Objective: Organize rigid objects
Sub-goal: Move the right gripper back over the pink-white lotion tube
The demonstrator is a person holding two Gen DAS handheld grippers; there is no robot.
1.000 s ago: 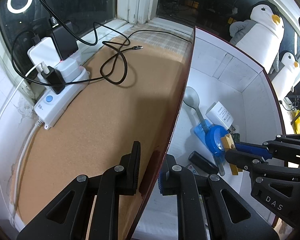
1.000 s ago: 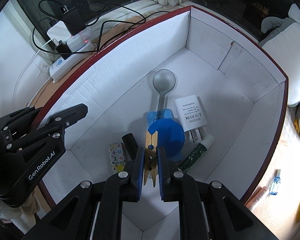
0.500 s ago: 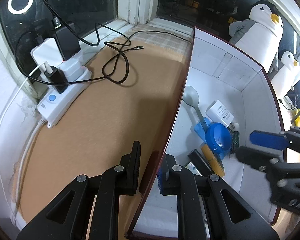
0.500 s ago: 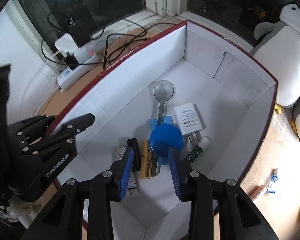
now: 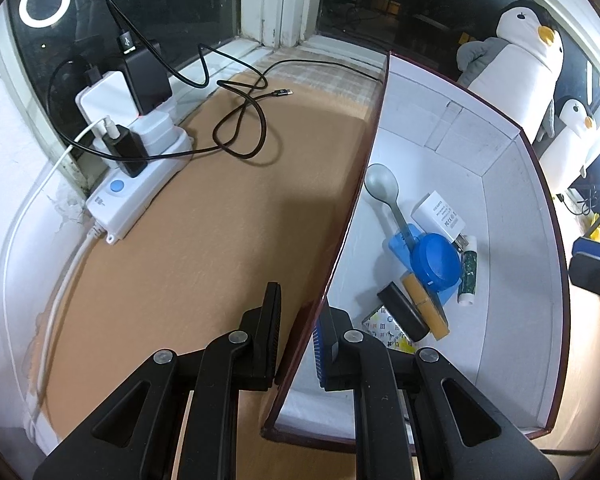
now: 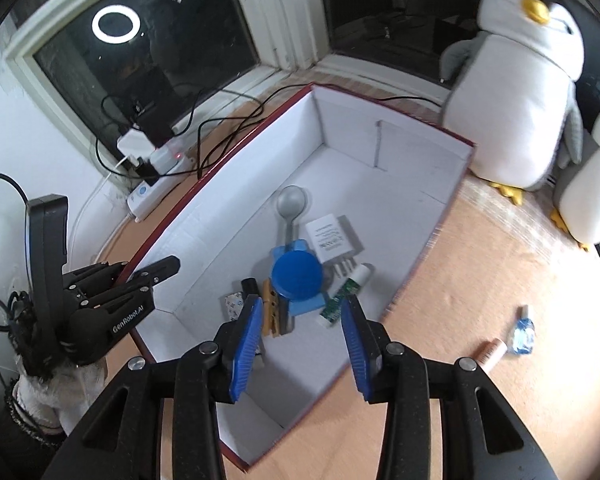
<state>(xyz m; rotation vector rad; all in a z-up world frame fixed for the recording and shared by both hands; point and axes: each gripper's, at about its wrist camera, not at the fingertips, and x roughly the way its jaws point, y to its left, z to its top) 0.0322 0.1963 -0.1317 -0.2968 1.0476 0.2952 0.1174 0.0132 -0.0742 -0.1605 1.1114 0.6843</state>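
My left gripper (image 5: pixel 298 334) is clamped on the near wall of the box (image 5: pixel 516 216), one black ribbed finger outside, one blue-padded finger inside, thin cardboard pinched between them. The box is dark red outside, matte white inside, with straight folded walls.

My right gripper (image 6: pixel 300 330) hangs above the near end of the box with its jaws opening and nothing between the blue ribbed pads; they touch nothing.

Everything rigid sits in a loose pile on the box floor, just ahead of my right fingers:
- a wooden clothespin (image 6: pixel 271 312), pale tan, lying flat just beyond my right gripper's left-hand finger
- a short black cylinder-ish thing (image 6: pixel 249 286) just beside it, and a small patterned card or packet (image 6: pixel 233 305) beside that
- a round blue plastic lid (image 6: pixel 297 275), smooth and glossy, on top of a flat blue plastic piece (image 6: pixel 306 305)
- a grey plastic spoon (image 6: pixel 291 202), round bowl pointing away from me, handle running under the lid
- a blocky white charger plug (image 6: pixel 329 236) with metal prongs
- a small white-capped tube (image 6: pixel 346 292) with a green label, off toward my right gripper's right-hand finger

Outside the box, on the tan, cork-looking surface, there's a small tan cylinder (image 6: pixel 493 353) and a crinkly blue-and-clear wrapper (image 6: pixel 522 332) off to the right of my right fingers. Beyond the left ones there's a white power strip (image 5: pixel 136 188) with looped black cables (image 5: pixel 244 120). Two plush penguins (image 6: pixel 520 80) sit past the box's far right corner.
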